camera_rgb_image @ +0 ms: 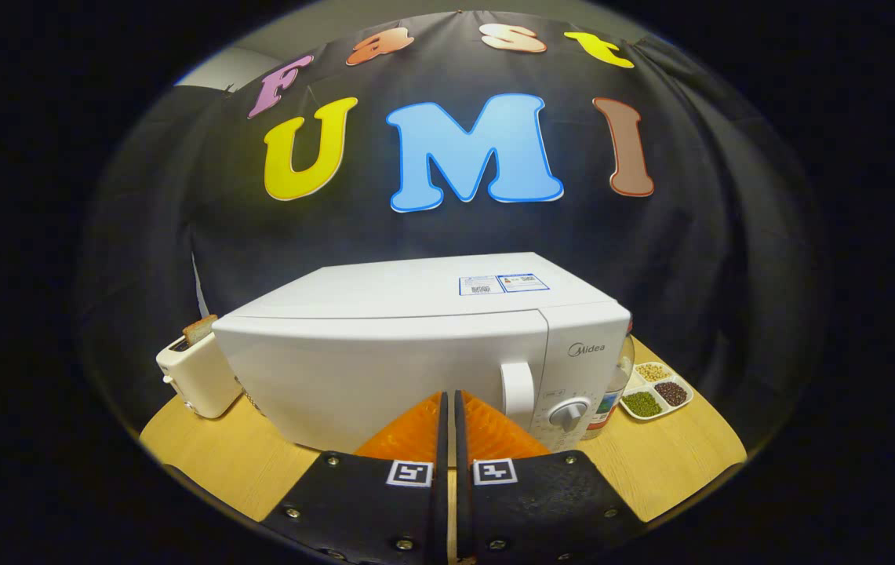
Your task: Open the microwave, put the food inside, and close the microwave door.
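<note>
Fingers [449,400] pressed together, w/ white microwave [416,353] door closed ahead.

From my seat, the gripper [451,404] shows as two broad dark plates side by side, each dotted along its edges with small round screw heads and each carrying a square black-and-white coded marker near the inner corner. Ahead of the plates I see the two fingers [414,431], wedge-shaped and ribbed with fine ridges, tapering toward their tips. They lie pressed together with just a thin dark seam between them, and nothing sits in that seam.
</note>
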